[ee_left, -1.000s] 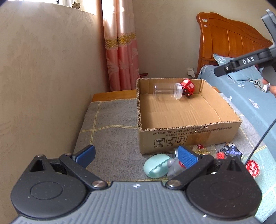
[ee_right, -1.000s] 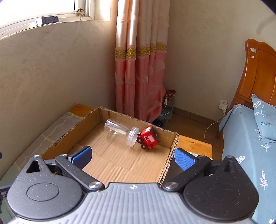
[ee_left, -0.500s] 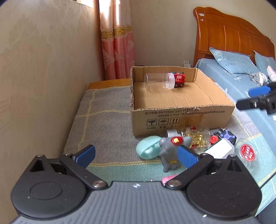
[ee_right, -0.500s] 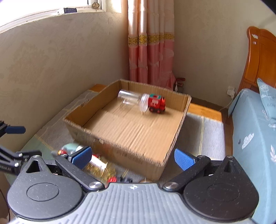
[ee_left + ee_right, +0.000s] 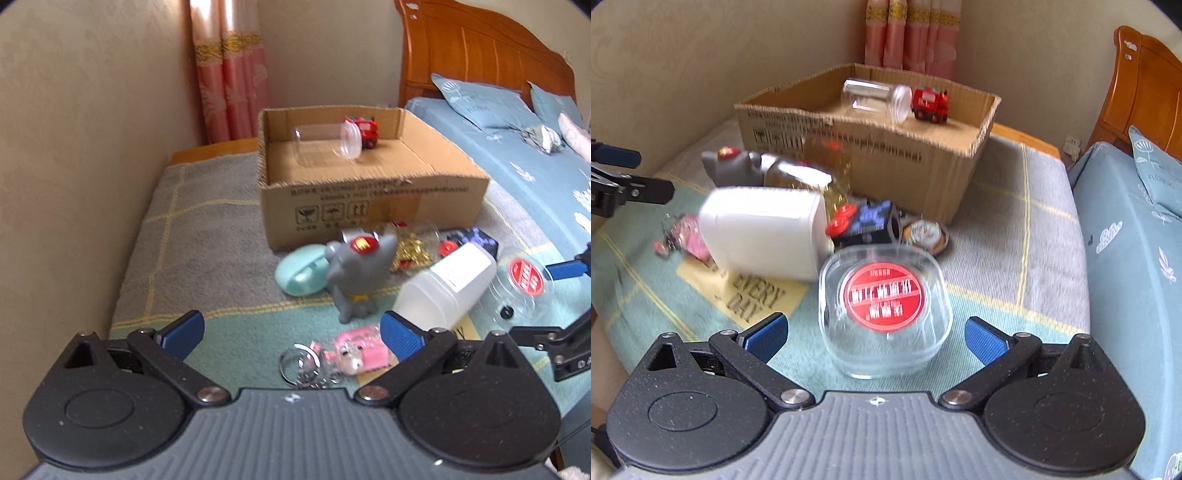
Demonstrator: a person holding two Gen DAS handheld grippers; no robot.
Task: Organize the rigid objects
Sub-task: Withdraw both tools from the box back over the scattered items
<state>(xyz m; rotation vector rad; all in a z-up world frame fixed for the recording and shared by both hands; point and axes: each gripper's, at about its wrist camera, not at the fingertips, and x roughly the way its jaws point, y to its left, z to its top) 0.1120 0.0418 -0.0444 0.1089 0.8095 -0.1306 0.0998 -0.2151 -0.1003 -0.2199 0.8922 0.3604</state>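
Both grippers are spread and empty. The right gripper (image 5: 875, 334) frames the clear tub (image 5: 884, 308) near the box (image 5: 864, 162); its smooth, rounded walls could slip if the 2 fingers close off-centre.

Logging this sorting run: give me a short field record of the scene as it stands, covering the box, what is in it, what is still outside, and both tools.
container: cardboard box, open top, on the blanket
in box: clear jar on its side; red toy train next to it
outside box: grey elephant toy, mint case, white bottle on its side, clear lidded container with red label, pink keychain
left tool: open, empty, above the keychain
right tool: open, empty, either side of the clear container
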